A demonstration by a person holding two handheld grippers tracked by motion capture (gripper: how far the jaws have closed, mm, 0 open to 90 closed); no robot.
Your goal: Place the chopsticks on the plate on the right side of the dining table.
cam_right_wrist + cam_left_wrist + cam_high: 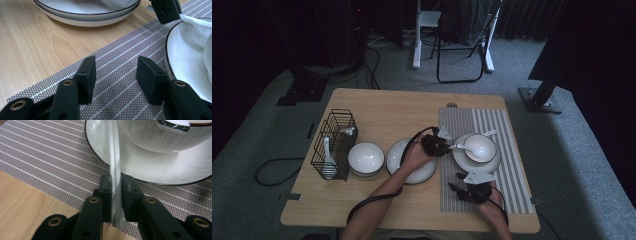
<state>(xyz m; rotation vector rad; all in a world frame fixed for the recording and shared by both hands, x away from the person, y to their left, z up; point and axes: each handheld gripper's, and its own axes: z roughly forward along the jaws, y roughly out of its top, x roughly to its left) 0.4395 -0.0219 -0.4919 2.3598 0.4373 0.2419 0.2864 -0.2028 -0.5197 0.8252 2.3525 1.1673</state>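
Spoon (460, 146) lies with its scoop in the bowl (481, 148) on the plate (476, 162), on the striped mat (512, 170). Wire rack (334, 144) at the table's left edge holds another spoon. Left gripper (116, 192) reaches across, jaws clenched on the spoon handle. Right gripper (115, 81) rests low over bare mat, jaws released.

A dim room with grey carpet (562, 150) covering the floor. A light wooden table (377, 107) stands in the near middle. Beyond its far edge stands a black metal-framed chair (462, 45) beside a white desk leg (418, 35). Dark curtains (522, 17) hang at the far right. Black cables (272, 172) trail on the carpet at left.
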